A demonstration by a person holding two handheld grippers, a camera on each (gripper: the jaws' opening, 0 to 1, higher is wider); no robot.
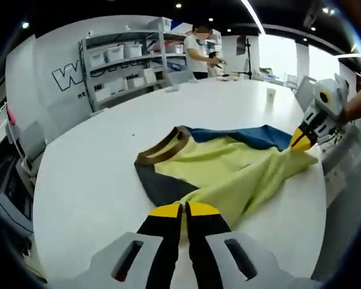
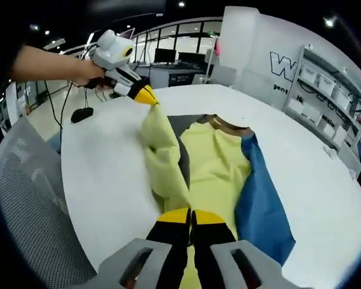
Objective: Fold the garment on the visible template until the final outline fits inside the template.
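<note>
A yellow garment point(image 1: 240, 168) with a blue side panel point(image 1: 259, 136), a dark grey panel and a brown collar point(image 1: 165, 147) lies on the white table point(image 1: 90, 174). My left gripper point(image 1: 183, 209) is shut on a yellow edge of it. At the garment's far end my right gripper point(image 1: 302, 139), held by a hand, pinches another part. In the right gripper view, my right gripper point(image 2: 191, 215) is shut on the garment point(image 2: 213, 156) near its hem. The left gripper point(image 2: 147, 96) holds a yellow fold lifted above the table point(image 2: 102, 168). The collar point(image 2: 228, 123) lies flat beyond.
Grey shelves with white bins point(image 1: 126, 60) stand behind the table, and a person point(image 1: 198, 51) stands at the far end. A mesh chair point(image 2: 30, 198) sits beside the table edge. A small black object point(image 2: 81, 114) lies near the far rim.
</note>
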